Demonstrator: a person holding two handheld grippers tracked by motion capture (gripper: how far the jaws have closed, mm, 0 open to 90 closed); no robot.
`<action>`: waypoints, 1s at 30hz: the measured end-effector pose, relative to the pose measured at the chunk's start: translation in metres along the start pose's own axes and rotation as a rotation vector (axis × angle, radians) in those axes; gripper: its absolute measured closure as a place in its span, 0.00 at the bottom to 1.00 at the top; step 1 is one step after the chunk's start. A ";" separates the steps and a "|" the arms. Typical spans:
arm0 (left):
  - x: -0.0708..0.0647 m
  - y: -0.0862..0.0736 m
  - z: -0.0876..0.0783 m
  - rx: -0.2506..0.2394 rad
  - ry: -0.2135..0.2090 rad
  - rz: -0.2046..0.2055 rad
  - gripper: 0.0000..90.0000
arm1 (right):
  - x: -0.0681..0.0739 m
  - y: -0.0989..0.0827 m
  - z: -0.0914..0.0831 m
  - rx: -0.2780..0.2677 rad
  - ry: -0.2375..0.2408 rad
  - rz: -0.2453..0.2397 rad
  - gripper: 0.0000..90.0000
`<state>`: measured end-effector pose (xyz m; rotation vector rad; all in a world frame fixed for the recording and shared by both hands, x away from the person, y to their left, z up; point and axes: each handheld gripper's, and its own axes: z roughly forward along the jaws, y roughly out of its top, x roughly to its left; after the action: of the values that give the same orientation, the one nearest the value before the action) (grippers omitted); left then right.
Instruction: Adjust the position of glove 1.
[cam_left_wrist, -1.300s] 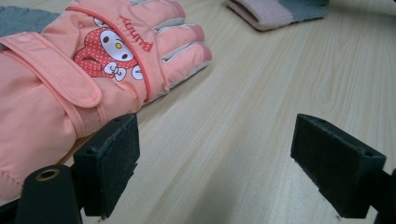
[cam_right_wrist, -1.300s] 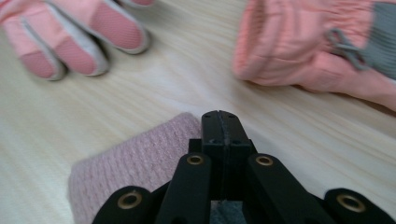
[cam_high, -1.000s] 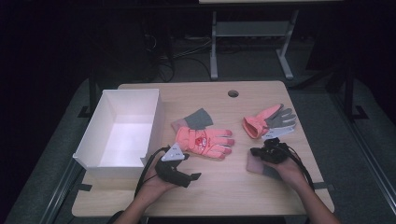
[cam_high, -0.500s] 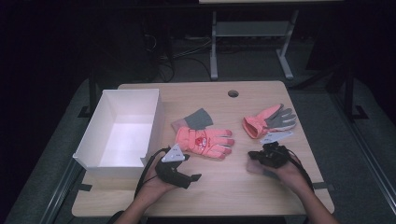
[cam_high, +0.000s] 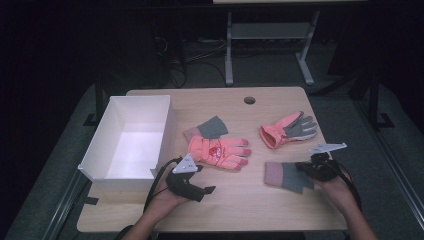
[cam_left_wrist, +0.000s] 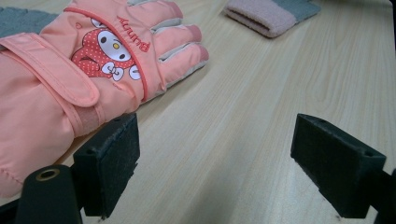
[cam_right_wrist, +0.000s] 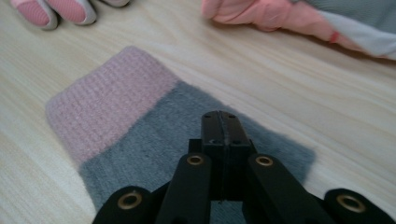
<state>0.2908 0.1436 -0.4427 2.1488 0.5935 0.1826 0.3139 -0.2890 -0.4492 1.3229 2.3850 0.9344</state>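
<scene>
High view: left gripper (cam_high: 207, 190) parked at 7 o'clock on the table (cam_high: 260, 210), jaws wide apart, pink cartoon glove (cam_high: 218, 152) just past it at 12. Right gripper (cam_high: 304, 169) at 4 o'clock, over the grey-and-pink knit glove (cam_high: 287, 176). Left gripper view: spread jaws holding nothing, pink cartoon glove at 10 o'clock. Right gripper view: jaws pressed together above the knit glove's grey part; can't tell if fabric is pinched.
</scene>
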 end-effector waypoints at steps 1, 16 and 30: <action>0.000 0.000 0.000 0.001 0.000 0.000 0.17 | 0.002 0.000 0.004 0.017 0.003 0.002 1.00; -0.001 0.000 0.002 -0.003 -0.005 -0.004 0.17 | 0.031 0.009 0.024 0.039 0.086 -0.111 1.00; -0.001 0.000 0.002 0.005 -0.007 0.001 0.17 | 0.080 0.025 0.044 0.040 0.218 -0.251 1.00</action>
<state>0.2907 0.1414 -0.4442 2.1541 0.5898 0.1745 0.3083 -0.1949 -0.4599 0.9454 2.6670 1.0055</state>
